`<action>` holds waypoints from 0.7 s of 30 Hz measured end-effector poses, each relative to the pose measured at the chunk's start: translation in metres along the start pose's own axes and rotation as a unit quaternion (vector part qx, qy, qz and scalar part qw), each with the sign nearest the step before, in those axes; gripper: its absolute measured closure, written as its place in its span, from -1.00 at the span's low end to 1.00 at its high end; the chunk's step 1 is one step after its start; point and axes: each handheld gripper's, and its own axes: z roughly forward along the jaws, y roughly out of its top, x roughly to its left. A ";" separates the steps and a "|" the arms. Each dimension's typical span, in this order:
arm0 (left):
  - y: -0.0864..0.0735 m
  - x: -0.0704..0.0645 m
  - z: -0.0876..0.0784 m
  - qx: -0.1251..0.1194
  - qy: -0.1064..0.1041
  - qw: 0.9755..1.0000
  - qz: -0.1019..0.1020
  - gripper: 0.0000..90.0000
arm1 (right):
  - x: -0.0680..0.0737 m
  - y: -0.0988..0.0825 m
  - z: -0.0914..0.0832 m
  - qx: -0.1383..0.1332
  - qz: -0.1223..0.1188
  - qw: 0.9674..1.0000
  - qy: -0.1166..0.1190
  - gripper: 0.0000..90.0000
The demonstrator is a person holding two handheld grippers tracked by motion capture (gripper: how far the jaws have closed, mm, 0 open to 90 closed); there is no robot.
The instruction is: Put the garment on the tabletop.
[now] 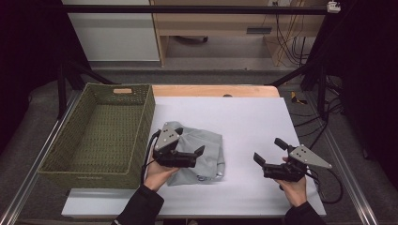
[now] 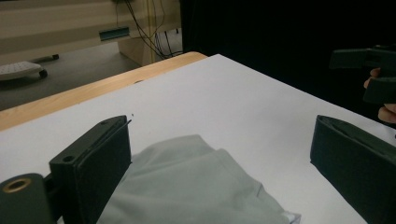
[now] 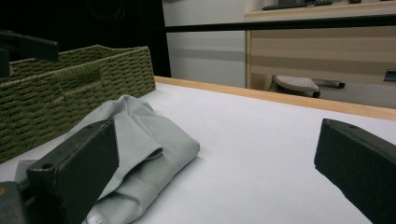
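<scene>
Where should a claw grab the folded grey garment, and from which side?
Probably the thick folded edge of the grey garment facing the open white sheet, approached from its right. The layers stack there, and the woven basket crowds its other side. The right claw is open.

a woven basket [image 1: 101, 133] is sitting at the left end of the surface [image 1: 248, 117], its long side running away from the person. just to the right of the basket, a folded garment [image 1: 204, 150] is lying on the surface, toward the near edge. the left gripper [image 1: 195, 157] is hovering over the near left part of the garment, its jaws pointing right and standing wide apart. the right gripper [image 1: 267, 152] is sitting well to the right of the garment, near the surface's right edge, its jaws spread and pointing left toward the garment. behind the surface, a cabinet [image 1: 220, 23] is standing on the floor.
</scene>
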 end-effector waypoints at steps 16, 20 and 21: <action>-0.047 0.007 -0.027 -0.045 0.023 0.998 -0.023 -0.91 | 0.002 -0.008 0.003 0.012 0.000 1.000 0.001 -0.99; -0.052 0.010 -0.031 -0.051 0.029 0.998 -0.029 -0.91 | 0.001 -0.009 0.002 0.012 -0.001 1.000 0.003 -0.99; -0.052 0.011 -0.032 -0.052 0.029 0.998 -0.028 -0.91 | 0.001 -0.009 0.003 0.009 -0.002 1.000 0.003 -0.99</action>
